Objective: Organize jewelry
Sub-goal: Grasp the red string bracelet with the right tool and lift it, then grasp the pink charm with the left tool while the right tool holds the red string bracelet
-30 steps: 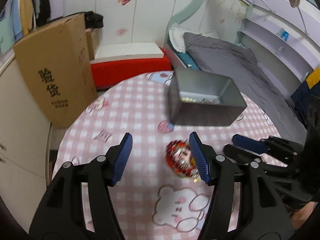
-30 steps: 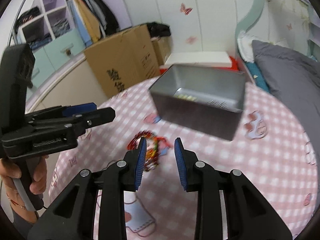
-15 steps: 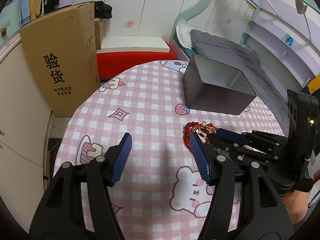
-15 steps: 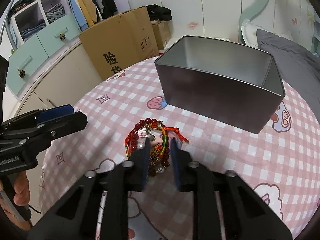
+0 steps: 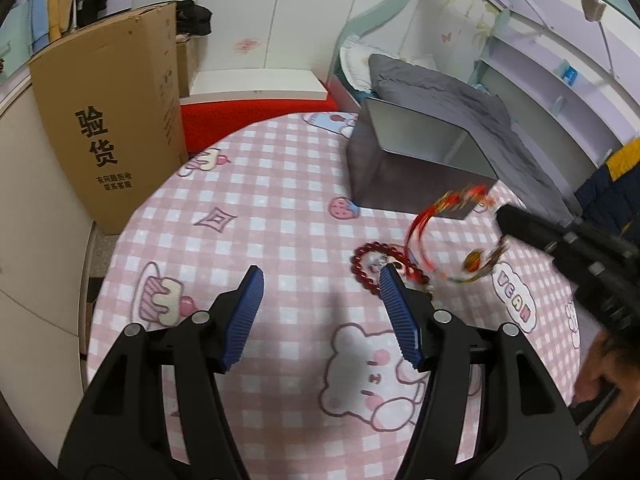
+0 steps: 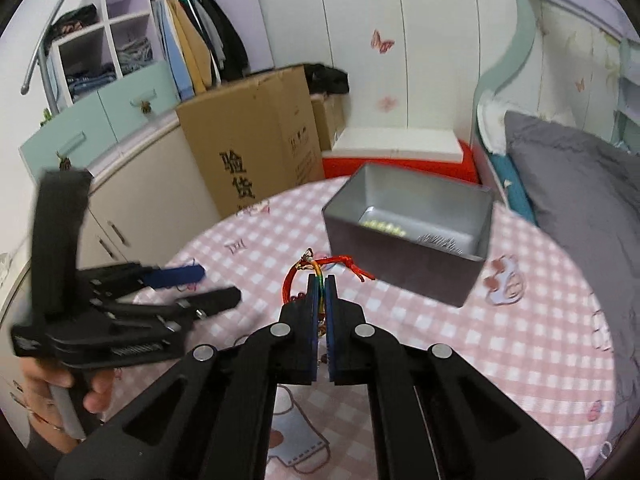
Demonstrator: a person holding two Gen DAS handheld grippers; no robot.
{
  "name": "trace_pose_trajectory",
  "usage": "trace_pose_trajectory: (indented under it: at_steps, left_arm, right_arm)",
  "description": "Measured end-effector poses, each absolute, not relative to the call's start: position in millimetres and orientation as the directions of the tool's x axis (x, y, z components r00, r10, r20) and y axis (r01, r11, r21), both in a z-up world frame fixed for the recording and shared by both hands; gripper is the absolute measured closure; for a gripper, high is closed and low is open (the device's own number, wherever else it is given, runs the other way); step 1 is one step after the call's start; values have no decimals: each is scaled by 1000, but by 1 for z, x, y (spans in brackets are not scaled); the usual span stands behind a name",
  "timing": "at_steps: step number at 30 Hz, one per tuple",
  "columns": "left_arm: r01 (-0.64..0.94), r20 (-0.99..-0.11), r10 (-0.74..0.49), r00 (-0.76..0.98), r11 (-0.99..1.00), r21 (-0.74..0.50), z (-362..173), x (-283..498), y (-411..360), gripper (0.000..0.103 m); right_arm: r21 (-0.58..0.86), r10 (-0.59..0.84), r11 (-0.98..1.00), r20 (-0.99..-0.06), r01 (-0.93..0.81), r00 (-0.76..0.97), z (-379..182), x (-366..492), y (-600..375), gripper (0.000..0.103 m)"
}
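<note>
Bracelets are split now: our right claw (image 6: 319, 285) has just pinched shut on the red cord bracelet (image 6: 294, 280), which hangs above the worktop (image 6: 520, 340). We see the grey tin (image 6: 404, 252) just beyond and right of it, open-topped with nothing between. Our left claw (image 5: 320, 276) is spread and empty, beside the red bead bracelet (image 5: 366, 268) lying on the cloth.

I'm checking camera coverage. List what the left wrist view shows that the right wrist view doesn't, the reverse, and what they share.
Left wrist only: the dark red bead bracelet lying on the tablecloth, beside the open left tongs.
Right wrist only: beads and a comb-like piece inside the metal box; the wardrobe.
Both: the red cord bracelet gripped in the shut right tongs, the box, the cardboard carton.
</note>
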State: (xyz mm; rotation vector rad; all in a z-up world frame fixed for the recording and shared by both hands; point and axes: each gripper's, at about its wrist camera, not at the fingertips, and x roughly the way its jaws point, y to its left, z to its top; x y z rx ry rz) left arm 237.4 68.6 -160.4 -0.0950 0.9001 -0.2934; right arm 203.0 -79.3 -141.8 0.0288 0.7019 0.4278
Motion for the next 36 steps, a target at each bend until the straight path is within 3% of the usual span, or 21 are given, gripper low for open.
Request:
trace_pose_trajectory:
  at_steps: [16,18,21,36]
  left_arm:
    - [332,-775,-298,557,936,-121,-174,240,2,43]
    - [339,-779,-288,556,935,-103,-176,244,-2,55]
    - [350,-793,-275,544,933,-83,-182,250,-6,62]
    - [391,-818,-257,514,919,-43,-197,263,-16,71]
  right_arm:
    - [192,348,936,-635,-296,690,-161,188,-130,101]
    - [201,353,934,-638,-294,685,-163,190,-135,101]
    - [213,357,933,-641,-290,680,-168,194,-139,101]
    - [239,371,928,-649,-285,665,-178,205,-146,101]
